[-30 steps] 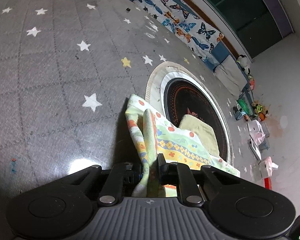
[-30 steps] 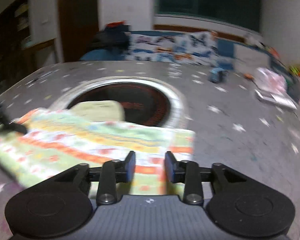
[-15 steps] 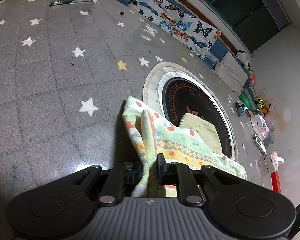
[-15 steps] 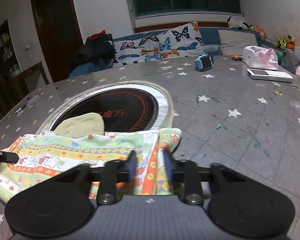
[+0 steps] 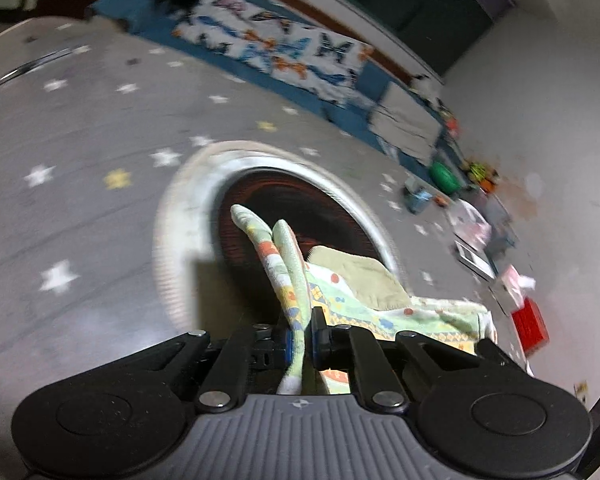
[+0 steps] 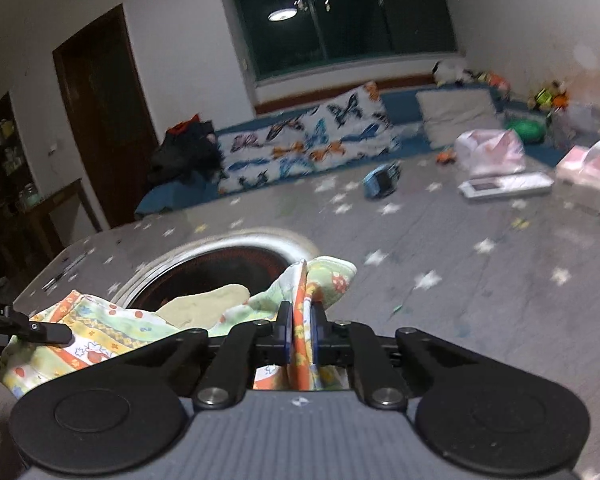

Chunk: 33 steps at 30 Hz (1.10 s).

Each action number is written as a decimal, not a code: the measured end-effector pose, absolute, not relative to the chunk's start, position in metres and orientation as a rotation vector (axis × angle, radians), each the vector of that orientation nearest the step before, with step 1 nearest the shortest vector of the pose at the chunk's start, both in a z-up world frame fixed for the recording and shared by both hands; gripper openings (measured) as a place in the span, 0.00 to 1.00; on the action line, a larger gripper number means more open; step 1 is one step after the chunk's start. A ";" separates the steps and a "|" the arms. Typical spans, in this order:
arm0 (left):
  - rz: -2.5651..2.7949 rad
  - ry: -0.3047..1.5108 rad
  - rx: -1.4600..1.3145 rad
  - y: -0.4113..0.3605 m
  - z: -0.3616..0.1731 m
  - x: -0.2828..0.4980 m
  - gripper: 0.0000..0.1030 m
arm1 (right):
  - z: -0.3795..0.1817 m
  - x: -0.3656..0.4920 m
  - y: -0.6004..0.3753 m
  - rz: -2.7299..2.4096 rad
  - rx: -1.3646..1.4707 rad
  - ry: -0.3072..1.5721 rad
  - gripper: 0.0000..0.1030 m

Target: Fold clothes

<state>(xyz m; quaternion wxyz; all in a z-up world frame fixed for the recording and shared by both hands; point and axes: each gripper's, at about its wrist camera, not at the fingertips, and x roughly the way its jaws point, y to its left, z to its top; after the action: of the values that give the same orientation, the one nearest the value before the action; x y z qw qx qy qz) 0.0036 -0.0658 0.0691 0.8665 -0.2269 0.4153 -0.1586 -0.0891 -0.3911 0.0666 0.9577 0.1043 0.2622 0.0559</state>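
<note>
Both grippers pinched the patterned cloth at opposite ends, over the near edge of the round hob set in the starred table. The left gripper was closing on a raised fold; the right gripper clamped another. Between them the cloth sagged beside a beige cloth lying on the hob.

White lettering "obot.AI", cut off, on left hand-held gripper
</note>
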 end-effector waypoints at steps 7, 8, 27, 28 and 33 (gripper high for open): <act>-0.460 0.877 -0.419 -0.150 0.079 0.031 0.08 | 0.084 -0.090 -0.444 -0.016 0.184 0.493 0.07; -0.473 0.881 -0.412 -0.161 0.079 0.035 0.08 | 0.086 -0.089 -0.453 -0.036 0.179 0.489 0.07; -0.435 0.984 -0.205 -0.248 0.038 0.067 0.31 | 0.040 -0.072 -0.564 -0.290 0.189 0.593 0.13; -0.417 0.972 -0.197 -0.245 0.040 0.067 0.35 | 0.040 -0.073 -0.565 -0.292 0.185 0.588 0.13; -0.421 0.923 -0.181 -0.244 0.054 0.071 0.33 | 0.039 -0.061 -0.557 -0.206 0.206 0.603 0.13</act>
<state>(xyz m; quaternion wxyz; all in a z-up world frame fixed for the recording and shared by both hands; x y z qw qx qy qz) 0.0714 -0.2444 0.0536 0.8702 -0.0864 0.4413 -0.2015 -0.0615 -0.5568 0.0387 0.9444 0.1009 0.2960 -0.1011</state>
